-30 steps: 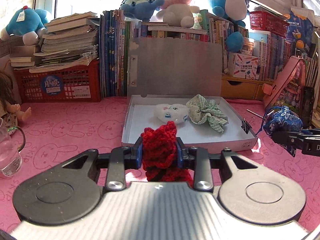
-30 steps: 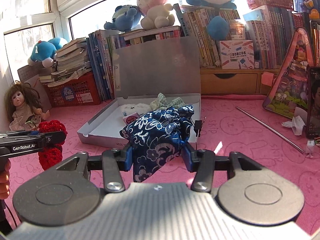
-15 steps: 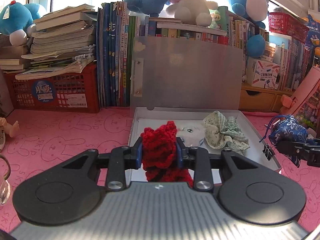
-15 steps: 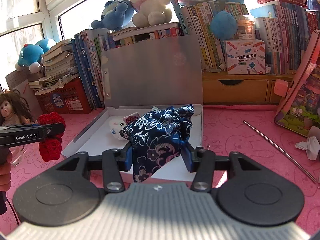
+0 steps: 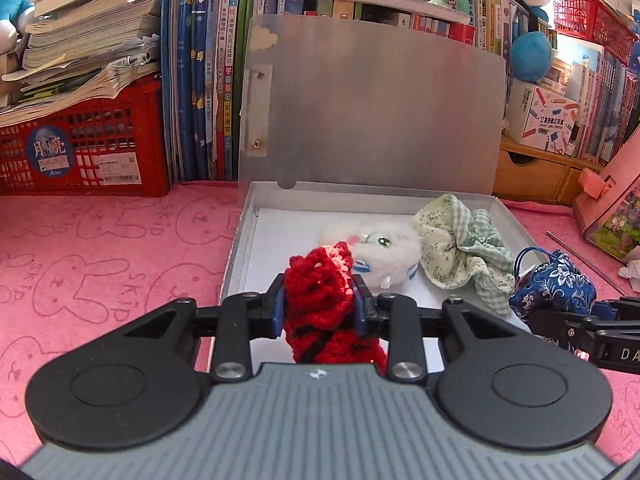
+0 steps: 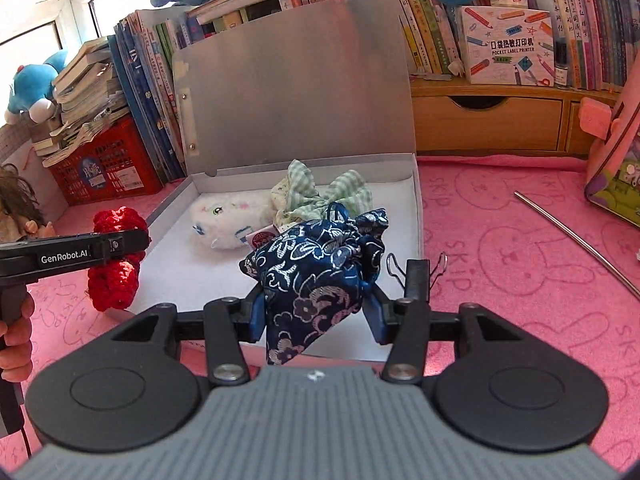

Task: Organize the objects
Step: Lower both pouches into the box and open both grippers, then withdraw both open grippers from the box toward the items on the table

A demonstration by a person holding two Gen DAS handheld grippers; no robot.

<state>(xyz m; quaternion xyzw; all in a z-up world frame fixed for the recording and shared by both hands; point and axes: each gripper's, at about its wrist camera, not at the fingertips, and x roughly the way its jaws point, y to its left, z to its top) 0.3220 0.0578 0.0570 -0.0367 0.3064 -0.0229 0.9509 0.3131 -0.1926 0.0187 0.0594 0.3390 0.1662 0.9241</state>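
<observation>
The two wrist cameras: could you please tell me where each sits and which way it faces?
Left wrist: on the left hand-held gripper, facing the open box; its jaws clamp a red crochet piece.
Right wrist: on the right hand-held gripper clamping a blue pouch, facing the box's right side; a hand shows.
Shared: box, white plush, each other's gripper.

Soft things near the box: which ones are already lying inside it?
The white plush toy and the green checked cloth lie in the box; the red knit and blue pouch are gripper-held.

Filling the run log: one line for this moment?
left gripper: shut on red crochet piece | right gripper: shut on blue brocade pouch | open white box: not yet loaded
</observation>
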